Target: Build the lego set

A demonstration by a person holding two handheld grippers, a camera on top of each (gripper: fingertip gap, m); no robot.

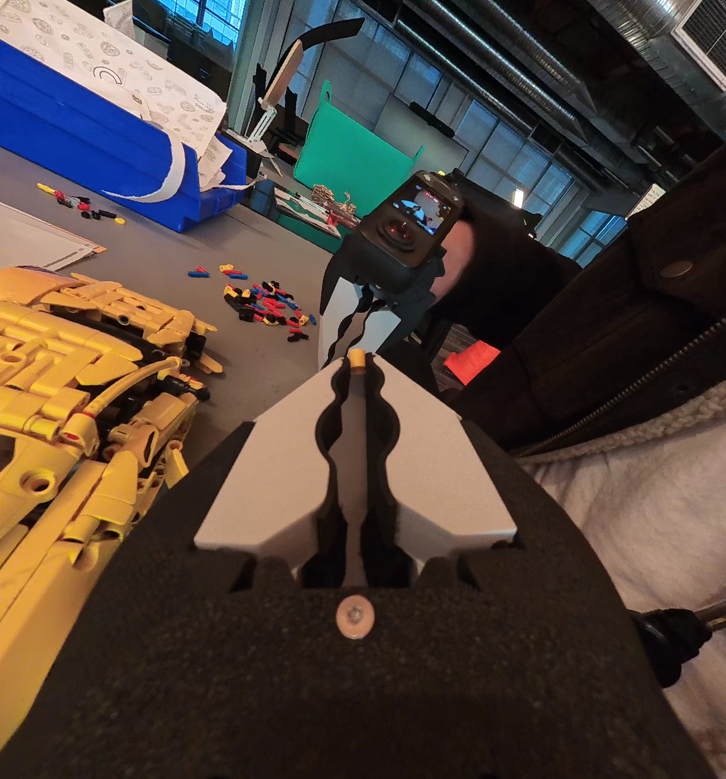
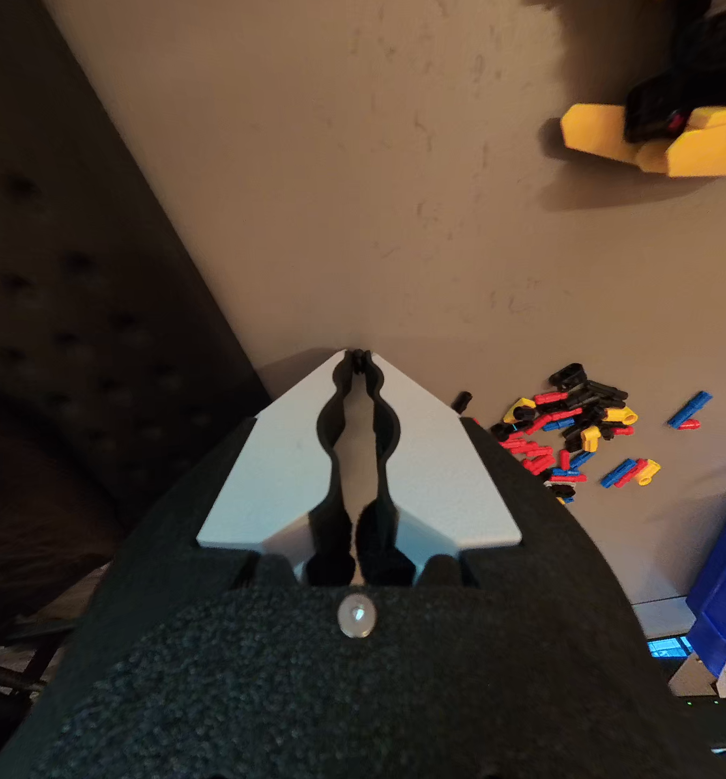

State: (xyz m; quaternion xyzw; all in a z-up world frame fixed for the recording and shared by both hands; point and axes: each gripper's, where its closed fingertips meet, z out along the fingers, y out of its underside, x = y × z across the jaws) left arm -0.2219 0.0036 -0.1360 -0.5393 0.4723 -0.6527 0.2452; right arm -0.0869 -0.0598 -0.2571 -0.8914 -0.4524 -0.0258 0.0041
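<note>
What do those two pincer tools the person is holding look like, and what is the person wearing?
Each gripper, left and right, has a rough black foam-like body with one silver screw, and two pale grey wedge fingers lined with wavy black pads. The right one carries a small camera with a lit screen. The person wears a dark brown zip jacket with cream fleece lining.

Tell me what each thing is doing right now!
Left gripper: shut on a small yellow piece.
Right gripper: shut on a tiny black piece.
Yellow car: partly built, resting on the table.
Loose pieces: scattered in a pile.
</note>
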